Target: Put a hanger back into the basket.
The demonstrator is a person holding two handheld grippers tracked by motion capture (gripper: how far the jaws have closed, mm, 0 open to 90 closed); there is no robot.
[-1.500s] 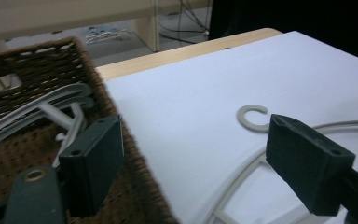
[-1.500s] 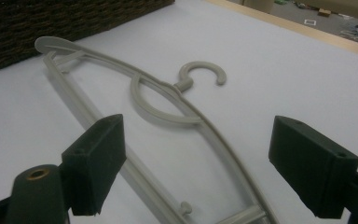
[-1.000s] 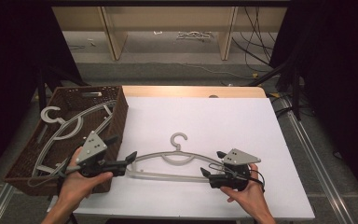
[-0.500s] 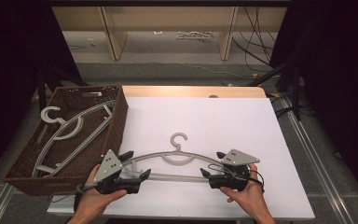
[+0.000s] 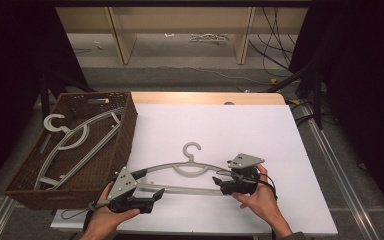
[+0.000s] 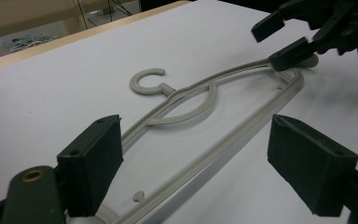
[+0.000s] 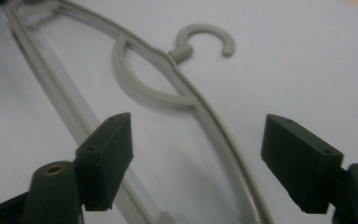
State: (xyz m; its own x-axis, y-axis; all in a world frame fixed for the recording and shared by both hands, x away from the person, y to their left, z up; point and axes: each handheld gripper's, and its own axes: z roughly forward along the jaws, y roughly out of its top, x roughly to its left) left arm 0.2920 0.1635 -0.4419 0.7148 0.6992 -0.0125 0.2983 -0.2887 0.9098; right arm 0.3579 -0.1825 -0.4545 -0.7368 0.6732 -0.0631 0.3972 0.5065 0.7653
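A grey plastic hanger (image 5: 192,170) lies flat on the white table (image 5: 220,125), hook pointing away from me. My left gripper (image 5: 155,192) is low at the hanger's left end. In the left gripper view its jaws (image 6: 200,156) stand wide, with the hanger (image 6: 191,109) running between them untouched. My right gripper (image 5: 219,182) is at the hanger's right end. Its jaws (image 7: 198,149) have just been closing a little, with the hanger (image 7: 142,91) between them and the pads clear of it. The left gripper view shows the right gripper (image 6: 271,45) astride the far end.
A dark wicker basket (image 5: 126,131) stands at the table's left edge and holds more grey hangers (image 5: 75,140). The left gripper sits close to its front right corner. Wooden shelving (image 5: 180,30) stands beyond the table's far edge.
My left hand has come down and to the right, from beside the basket to the hanger's left end. The right hand has shifted only slightly at the right end.
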